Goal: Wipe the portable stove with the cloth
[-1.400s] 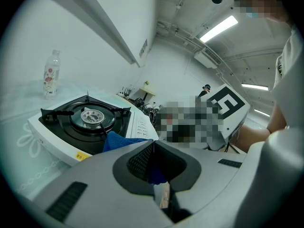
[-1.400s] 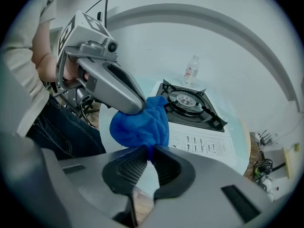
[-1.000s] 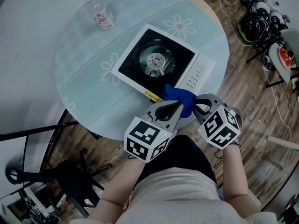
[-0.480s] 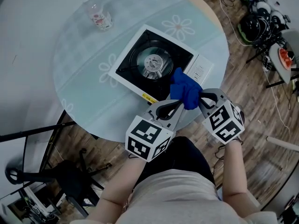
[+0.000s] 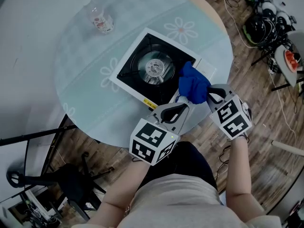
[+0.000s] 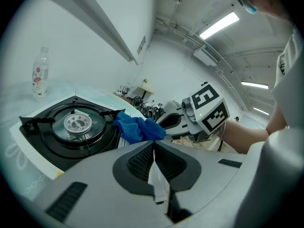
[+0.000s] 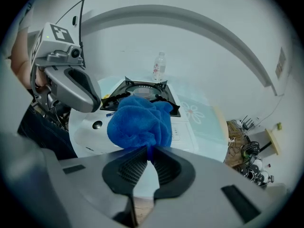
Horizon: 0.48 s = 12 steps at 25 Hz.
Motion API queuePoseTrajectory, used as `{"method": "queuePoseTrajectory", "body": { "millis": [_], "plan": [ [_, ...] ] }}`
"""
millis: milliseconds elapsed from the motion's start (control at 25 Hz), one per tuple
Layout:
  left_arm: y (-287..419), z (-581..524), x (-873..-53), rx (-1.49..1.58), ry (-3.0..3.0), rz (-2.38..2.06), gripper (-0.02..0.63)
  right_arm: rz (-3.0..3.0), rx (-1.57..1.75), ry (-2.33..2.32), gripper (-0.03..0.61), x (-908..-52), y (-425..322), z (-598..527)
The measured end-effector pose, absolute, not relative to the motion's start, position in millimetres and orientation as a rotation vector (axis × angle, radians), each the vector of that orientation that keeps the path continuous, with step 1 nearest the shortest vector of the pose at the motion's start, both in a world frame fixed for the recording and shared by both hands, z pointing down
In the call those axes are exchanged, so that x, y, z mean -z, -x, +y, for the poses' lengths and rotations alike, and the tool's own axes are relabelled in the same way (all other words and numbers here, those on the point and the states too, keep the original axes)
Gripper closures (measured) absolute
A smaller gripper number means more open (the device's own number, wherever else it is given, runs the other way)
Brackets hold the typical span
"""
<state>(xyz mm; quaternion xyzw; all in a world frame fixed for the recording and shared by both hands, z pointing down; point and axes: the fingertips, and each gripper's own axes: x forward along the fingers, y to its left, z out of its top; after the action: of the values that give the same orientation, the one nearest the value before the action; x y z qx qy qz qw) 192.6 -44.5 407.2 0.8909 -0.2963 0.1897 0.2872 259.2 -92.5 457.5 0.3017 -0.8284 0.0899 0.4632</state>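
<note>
A: Logging left to right, taking the stove (image 5: 124,66) as reference. Seeing anything off its far-left corner?

B: Noting a clear bottle (image 5: 101,18), standing upright on the round table (image 5: 80,84), well apart from the stove.

A: Recording the stove next?

B: Lying at an angle on the table. Showing a white rim, a black top and a round burner (image 5: 154,68) in the middle.

A: Checking the left gripper (image 5: 181,99)?

B: Hovering at the stove's near corner, just beside the control panel. Showing jaws pressed together in its own view (image 6: 153,146), gripping nothing.

A: Locating the cloth (image 5: 194,83)?

B: Bunching up blue over the stove's control-panel side, just right of the burner. Not managing to tell whether touching the surface or hanging just above.

A: Finishing with the right gripper (image 5: 209,93)?

B: Sitting at the stove's right side, pinching the cloth's near edge between nearly closed jaws (image 7: 148,151), with the rest of the cloth bulging out ahead of the tips.
</note>
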Motion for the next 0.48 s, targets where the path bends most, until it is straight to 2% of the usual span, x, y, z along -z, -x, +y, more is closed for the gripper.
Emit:
{"method": "queuePoseTrajectory", "body": {
  "millis": [480],
  "plan": [
    [-192.9, -51.5, -406.0, -0.508, -2.373, -0.812, 0.591, -2.012, -0.204, -0.795, 0.525, -457.2, -278.9, -122.2]
  ]
}}
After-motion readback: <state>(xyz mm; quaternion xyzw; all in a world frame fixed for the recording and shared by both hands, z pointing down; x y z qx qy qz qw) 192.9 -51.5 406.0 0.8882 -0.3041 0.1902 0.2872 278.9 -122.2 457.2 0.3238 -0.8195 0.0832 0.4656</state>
